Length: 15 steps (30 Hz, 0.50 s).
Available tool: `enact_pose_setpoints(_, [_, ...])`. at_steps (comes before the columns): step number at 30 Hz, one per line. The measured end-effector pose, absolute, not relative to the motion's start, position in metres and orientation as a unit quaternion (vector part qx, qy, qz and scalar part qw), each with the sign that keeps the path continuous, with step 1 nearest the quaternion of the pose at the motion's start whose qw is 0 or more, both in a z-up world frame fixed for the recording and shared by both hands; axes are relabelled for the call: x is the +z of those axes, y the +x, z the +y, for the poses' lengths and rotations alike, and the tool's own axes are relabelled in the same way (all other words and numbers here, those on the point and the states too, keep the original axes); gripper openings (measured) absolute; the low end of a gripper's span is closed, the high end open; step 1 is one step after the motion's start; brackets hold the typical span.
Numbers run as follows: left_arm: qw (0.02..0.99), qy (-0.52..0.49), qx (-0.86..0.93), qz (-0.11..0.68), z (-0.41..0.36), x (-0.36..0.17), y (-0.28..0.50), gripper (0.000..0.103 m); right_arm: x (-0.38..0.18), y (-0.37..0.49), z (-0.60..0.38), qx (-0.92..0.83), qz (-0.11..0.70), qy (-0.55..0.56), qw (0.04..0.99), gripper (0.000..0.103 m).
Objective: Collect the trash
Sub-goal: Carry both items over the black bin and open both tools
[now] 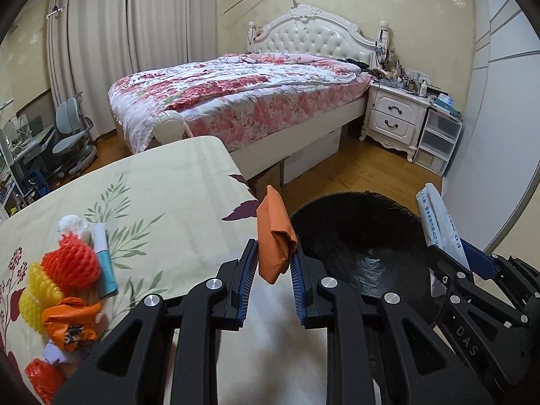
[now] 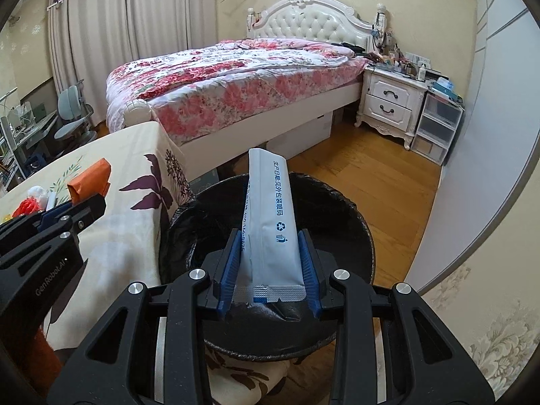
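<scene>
Left tool (image 1: 274, 263) grips a folded orange wrapper (image 1: 274, 236) between its blue pads, narrowed onto it. The wrapper's long axis runs up and away from the tool, its free end pointing toward the bed (image 1: 236, 94), and it hangs over the tabletop's (image 1: 168, 182) right edge just beside the bin. Farther left on the flowered tabletop lies a heap of trash: red foam netting (image 1: 72, 263), yellow foam netting (image 1: 35, 287), a crumpled orange bag (image 1: 72, 320) and a white-and-teal packet (image 1: 104, 263), all touching one another.

To the right of the tabletop stands a round bin lined with a black bag (image 2: 357, 222), close against the cloth.

Right tool (image 2: 268, 270) is clamped on a white sachet (image 2: 270, 222) printed with blue characters and a recycling mark. The sachet stands nearly upright over the open bin, long axis running away from the tool, its crimped end held between the pads and its other end pointing toward the bed and the wooden floor (image 2: 371, 155).
</scene>
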<state>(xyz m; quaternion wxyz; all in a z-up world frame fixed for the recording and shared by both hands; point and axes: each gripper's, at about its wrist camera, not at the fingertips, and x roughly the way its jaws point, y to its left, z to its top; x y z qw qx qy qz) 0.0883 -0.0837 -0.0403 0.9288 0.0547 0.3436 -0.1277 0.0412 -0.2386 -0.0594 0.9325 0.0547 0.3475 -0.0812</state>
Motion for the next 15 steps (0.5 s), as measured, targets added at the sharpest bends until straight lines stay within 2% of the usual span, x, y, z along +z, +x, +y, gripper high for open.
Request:
enact_pose_setpoints(13, [0.915, 0.087, -0.135, 0.371, -0.121, -0.064, 0.118, 0.023, -0.086, 0.068, -0.267, -0.101, 0.373, 0.081, 0.919, 0.033])
enact_pose_setpoints(15, [0.913, 0.089, -0.134, 0.375, -0.123, -0.065, 0.119, 0.026, -0.088, 0.070, -0.270, -0.101, 0.375, 0.083, 0.918, 0.034])
